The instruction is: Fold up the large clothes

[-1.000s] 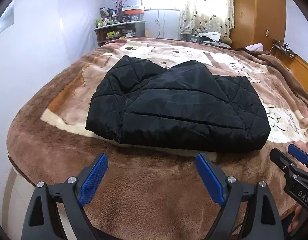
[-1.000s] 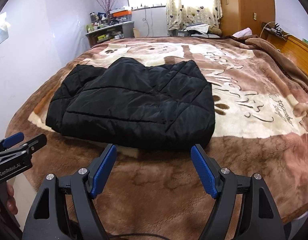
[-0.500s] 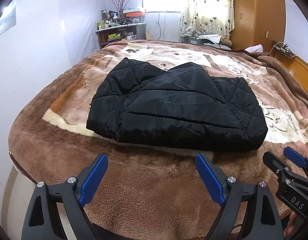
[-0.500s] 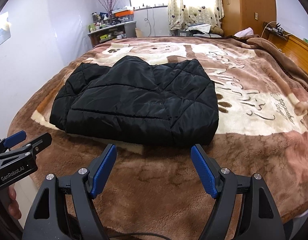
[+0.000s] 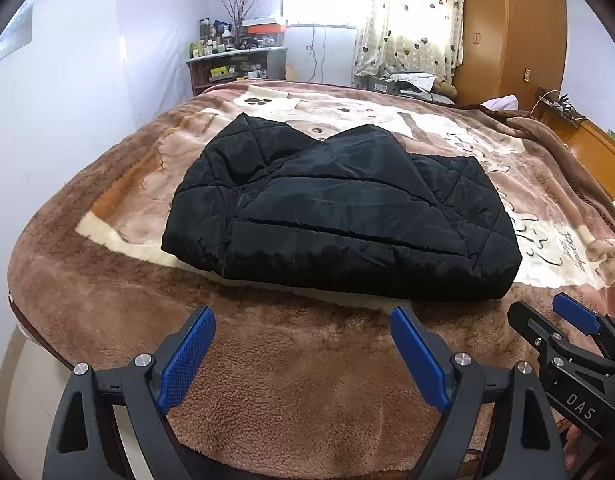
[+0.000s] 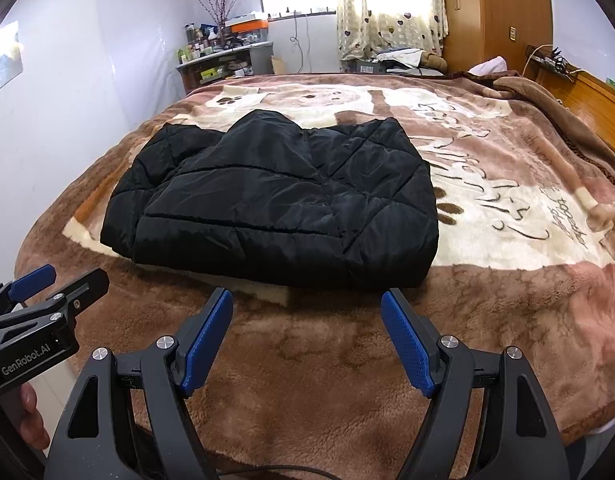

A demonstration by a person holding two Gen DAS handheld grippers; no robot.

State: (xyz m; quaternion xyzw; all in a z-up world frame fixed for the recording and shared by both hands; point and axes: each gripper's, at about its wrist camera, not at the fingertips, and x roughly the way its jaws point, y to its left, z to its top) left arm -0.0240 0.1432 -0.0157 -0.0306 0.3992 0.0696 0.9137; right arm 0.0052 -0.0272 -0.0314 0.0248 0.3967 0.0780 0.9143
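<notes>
At the near edge of the bed [image 5: 107,320], both sets of jaws stand open and empty: left gripper [image 5: 303,354], right gripper [image 6: 307,340]. Over the last second both have drawn back slightly; the jacket [image 5: 339,220] at 12 o'clock is unmoved, folded compact on the blanket. The fold appears complete. Count: two grippers, one jacket, one bed.

left wrist: low at bed [image 5: 307,380] foot, facing window | right wrist: beside it (seemingly parallel) | shared: jacket [image 5: 339,216]
</notes>
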